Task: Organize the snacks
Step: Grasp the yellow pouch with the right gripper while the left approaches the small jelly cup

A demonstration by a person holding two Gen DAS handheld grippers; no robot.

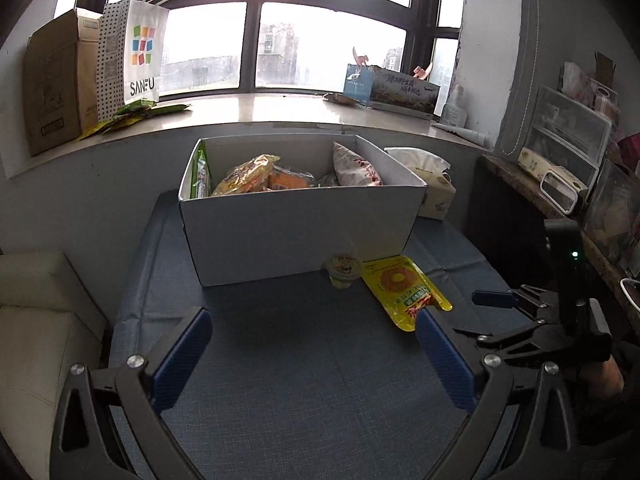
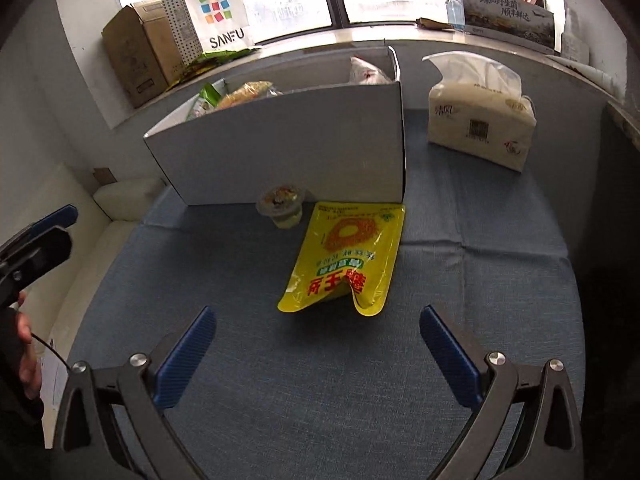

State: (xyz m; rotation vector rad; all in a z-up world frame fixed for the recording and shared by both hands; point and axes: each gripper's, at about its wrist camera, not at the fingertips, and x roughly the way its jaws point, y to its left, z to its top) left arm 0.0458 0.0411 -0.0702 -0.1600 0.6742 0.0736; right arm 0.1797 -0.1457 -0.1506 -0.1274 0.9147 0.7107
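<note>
Right wrist view: I hold both jaws wide, empty; yellow snack pouch (image 2: pixel 347 258) at twelve o'clock, awaiting the white box (image 2: pixel 280 140).

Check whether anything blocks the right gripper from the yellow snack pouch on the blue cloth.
Nothing visible does. Only bare blue cloth lies between the open right gripper and the yellow snack pouch. The small clear plastic cup sits behind-left, by the white box.

A table draped in a blue cloth (image 2: pixel 480 280) carries a white box (image 2: pixel 288 148) near its far edge, with a small lidded cup (image 2: pixel 282 204) and a yellow snack packet (image 2: pixel 348 256) lying side by side just in front of it. A soft tissue pack (image 2: pixel 480 124) sits to the box's right.
</note>
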